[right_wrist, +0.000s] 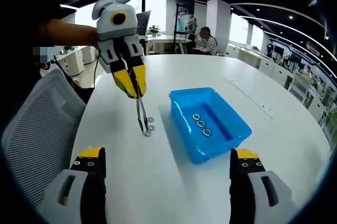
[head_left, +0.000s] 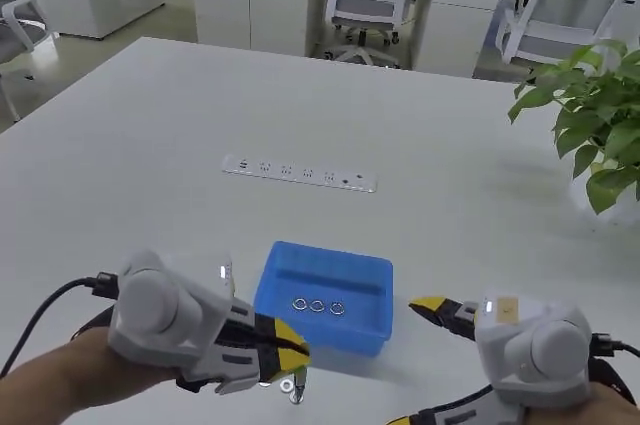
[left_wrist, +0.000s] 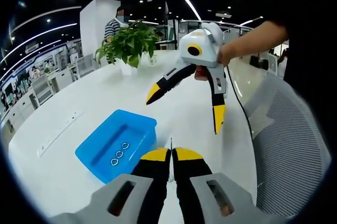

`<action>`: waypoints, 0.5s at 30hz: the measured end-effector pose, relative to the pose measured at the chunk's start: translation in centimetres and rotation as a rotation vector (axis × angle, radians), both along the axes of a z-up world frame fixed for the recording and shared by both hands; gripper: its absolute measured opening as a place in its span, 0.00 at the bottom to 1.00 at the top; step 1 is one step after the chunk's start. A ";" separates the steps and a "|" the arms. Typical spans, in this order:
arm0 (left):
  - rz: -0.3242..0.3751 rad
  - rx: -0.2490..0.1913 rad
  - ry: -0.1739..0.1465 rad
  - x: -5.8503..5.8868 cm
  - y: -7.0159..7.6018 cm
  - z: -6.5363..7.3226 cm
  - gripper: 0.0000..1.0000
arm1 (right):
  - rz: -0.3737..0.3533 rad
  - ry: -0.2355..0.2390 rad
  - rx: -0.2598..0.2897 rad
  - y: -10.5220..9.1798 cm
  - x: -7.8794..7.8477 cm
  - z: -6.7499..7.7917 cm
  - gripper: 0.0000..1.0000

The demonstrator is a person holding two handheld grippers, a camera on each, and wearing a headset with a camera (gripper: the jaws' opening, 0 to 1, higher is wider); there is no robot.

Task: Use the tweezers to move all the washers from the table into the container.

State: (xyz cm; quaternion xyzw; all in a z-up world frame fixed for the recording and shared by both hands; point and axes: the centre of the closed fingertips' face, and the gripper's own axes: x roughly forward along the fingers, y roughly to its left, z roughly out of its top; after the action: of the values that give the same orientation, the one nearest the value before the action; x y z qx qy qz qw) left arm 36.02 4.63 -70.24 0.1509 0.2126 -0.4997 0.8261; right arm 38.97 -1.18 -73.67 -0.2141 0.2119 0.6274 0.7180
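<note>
A blue container [head_left: 370, 275] sits near the table's front edge with three washers [head_left: 317, 306] lying in a row inside it. My left gripper [head_left: 290, 340] is shut on thin metal tweezers [right_wrist: 141, 110], just left of the container. The tweezer tips point down at three loose washers [right_wrist: 151, 127] on the table beside the container [right_wrist: 226, 129]; I cannot tell whether they pinch one. My right gripper [head_left: 410, 360] hovers open and empty to the right of the container. In the left gripper view the tweezers [left_wrist: 171, 145] stick out between the shut jaws, with the open right gripper [left_wrist: 184, 114] ahead.
A white power strip [head_left: 300, 173] lies across the table's middle. A potted plant [head_left: 595, 115] stands at the right edge. Office chairs and desks [head_left: 365, 5] stand beyond the table, and a grey mesh chair [right_wrist: 37, 129] is close behind the near side.
</note>
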 end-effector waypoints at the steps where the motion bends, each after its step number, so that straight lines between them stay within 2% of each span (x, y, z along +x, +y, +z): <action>1: 0.002 -0.001 0.000 0.1 0.1 -0.1 0.06 | 0.001 0.000 0.000 0.0 0.0 0.0 0.99; 10: 0.006 -0.006 -0.002 0.2 0.4 -0.5 0.06 | 0.021 0.001 -0.004 0.5 -0.4 -0.2 0.98; 15: 0.002 -0.011 0.000 0.0 0.4 -0.5 0.06 | 0.081 -0.020 -0.005 1.4 -0.8 -0.1 0.92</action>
State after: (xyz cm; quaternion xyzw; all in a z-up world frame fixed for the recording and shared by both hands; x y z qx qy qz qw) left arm 36.06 5.02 -70.73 0.1462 0.2100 -0.4998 0.8275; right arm 38.13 0.21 -73.76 -0.2306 0.1971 0.6535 0.6935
